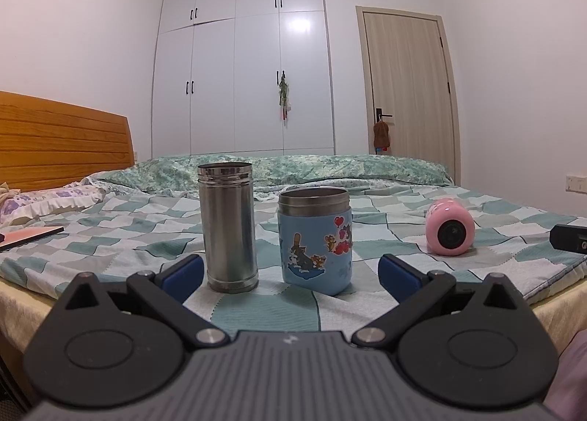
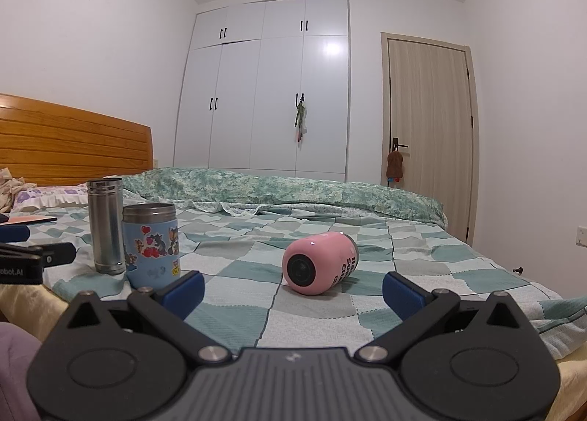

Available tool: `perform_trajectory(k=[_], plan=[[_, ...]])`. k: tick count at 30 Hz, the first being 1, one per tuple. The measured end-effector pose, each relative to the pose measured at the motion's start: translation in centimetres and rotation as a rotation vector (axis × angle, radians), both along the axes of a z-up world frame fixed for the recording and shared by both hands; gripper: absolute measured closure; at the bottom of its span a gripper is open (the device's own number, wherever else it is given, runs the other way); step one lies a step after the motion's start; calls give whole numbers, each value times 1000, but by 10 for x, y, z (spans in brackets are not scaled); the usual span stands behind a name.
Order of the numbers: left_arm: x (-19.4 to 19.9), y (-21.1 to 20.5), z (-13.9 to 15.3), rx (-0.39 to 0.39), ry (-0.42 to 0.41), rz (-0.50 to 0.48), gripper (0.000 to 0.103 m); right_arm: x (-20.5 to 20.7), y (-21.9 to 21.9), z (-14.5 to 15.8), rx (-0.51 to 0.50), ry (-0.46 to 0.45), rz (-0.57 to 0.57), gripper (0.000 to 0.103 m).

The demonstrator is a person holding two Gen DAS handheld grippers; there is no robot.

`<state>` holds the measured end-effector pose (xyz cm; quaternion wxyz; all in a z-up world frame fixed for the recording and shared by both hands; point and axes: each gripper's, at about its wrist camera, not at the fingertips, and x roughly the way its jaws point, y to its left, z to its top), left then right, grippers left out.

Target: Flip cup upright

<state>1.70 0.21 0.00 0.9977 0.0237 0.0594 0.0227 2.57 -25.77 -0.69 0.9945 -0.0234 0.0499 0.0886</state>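
Note:
A pink cup [image 2: 318,262] lies on its side on the checked bedspread, its dark round end facing me; it also shows in the left wrist view [image 1: 449,232] at the right. My right gripper [image 2: 293,287] is open and empty, just short of the pink cup. My left gripper [image 1: 291,272] is open and empty, close in front of an upright steel cup [image 1: 229,226] and an upright blue cartoon cup [image 1: 315,239]. Both upright cups also show in the right wrist view, steel cup [image 2: 105,224] and blue cup [image 2: 151,244].
The bed's near edge [image 1: 550,305] runs under both grippers. A folded green quilt [image 2: 279,188] lies across the back. A wooden headboard [image 1: 62,138], pillow [image 1: 44,201] and a flat pink book [image 1: 31,234] are at left. Wardrobe and door stand behind.

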Motion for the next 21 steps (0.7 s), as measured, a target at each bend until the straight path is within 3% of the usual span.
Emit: perform_trajectory(k=[21], plan=[[0,1,-1,-19,2,4,0,0,1,0,-1,1,0,0]])
